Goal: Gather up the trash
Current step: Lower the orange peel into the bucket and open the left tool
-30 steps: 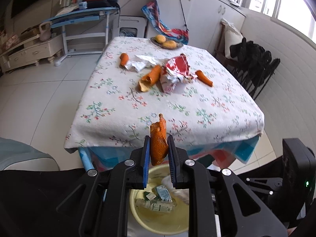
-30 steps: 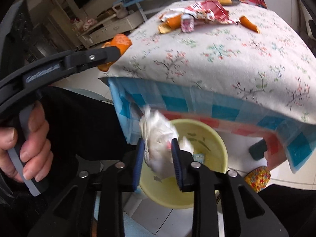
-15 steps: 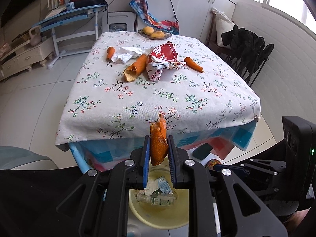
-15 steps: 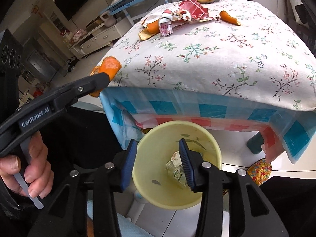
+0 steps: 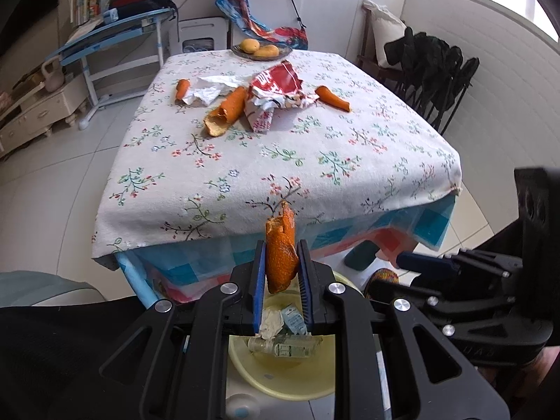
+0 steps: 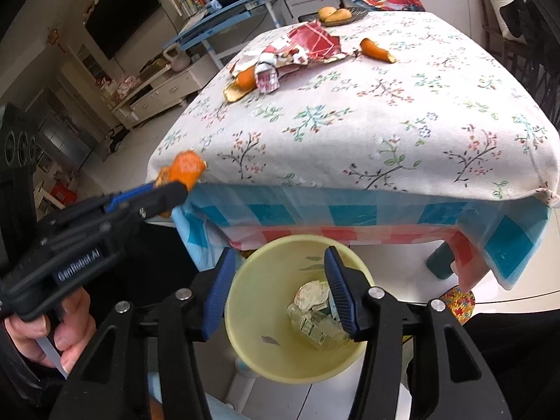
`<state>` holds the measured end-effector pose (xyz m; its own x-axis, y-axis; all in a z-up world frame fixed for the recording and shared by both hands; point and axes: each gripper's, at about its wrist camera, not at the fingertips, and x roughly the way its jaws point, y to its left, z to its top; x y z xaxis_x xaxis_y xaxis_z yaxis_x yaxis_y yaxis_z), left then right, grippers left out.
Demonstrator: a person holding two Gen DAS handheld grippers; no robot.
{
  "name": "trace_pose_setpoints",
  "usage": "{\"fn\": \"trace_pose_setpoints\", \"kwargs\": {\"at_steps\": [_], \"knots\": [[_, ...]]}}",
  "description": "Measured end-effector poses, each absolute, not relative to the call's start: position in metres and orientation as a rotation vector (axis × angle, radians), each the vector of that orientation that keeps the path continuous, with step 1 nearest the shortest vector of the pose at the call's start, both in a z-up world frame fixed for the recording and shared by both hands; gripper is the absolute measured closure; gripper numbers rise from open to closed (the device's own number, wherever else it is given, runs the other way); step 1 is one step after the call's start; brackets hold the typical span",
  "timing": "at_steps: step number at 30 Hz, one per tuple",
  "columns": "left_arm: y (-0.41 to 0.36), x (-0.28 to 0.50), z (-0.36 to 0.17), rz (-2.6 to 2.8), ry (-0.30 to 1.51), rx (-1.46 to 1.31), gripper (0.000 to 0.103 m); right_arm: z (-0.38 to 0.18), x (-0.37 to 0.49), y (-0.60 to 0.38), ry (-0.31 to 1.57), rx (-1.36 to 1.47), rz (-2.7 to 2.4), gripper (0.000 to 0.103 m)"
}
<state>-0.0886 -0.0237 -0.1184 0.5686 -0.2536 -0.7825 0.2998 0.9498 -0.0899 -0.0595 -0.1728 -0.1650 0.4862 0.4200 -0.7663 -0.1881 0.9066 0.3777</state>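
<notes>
The left tongs [image 5: 281,273] are clamped on a strip of orange peel [image 5: 280,255], which stands up between the blue pads and sticks out past their tips. Directly below these tongs sits a pale yellow bin [image 5: 280,381] on the floor, holding a crumpled tissue [image 5: 273,320], a small carton and a clear bottle [image 5: 283,346].

The right tongs [image 6: 276,294] stand apart and their jaws are opening, with nothing between the pads; the same yellow bin [image 6: 252,301] lies straight beneath them, the crumpled tissue [image 6: 311,292] resting inside on the other rubbish. To the left of the right tongs, the left tongs [image 6: 164,192] carry the orange peel [image 6: 183,171] at the corner of the surface, a hand [image 6: 45,329] wrapped around their handle.

Beyond both tongs is the surface [image 5: 315,168], covered in a floral cloth. At its far half lie a torn red and white wrapper [image 5: 276,94], a larger curl of orange peel [image 5: 225,112] touching the wrapper's left side, white tissue paper [image 5: 210,87], a carrot-coloured piece [image 5: 182,88] at the left and another [image 5: 332,98] at the right. A plate of fruit [image 5: 260,49] sits at the far edge.
</notes>
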Motion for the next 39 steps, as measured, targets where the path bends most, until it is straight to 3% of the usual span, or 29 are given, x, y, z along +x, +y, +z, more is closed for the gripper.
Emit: {"fn": "trace_pose_setpoints", "kwargs": {"at_steps": [16,21,39], "knots": [[-0.053,-0.098,-0.143,-0.408,1.017,0.217,0.083,-0.161,-0.058,-0.182,0.964,0.282,0.327,0.045],[-0.062,-0.103,-0.148,-0.428,1.032,0.263,0.063,-0.161,-0.058,-0.185,0.959,0.289,0.315,0.044],[-0.026,-0.084,-0.120,-0.250,0.911,0.116,0.050,-0.154,-0.059,-0.189,0.919,0.292,0.292,0.041]]}}
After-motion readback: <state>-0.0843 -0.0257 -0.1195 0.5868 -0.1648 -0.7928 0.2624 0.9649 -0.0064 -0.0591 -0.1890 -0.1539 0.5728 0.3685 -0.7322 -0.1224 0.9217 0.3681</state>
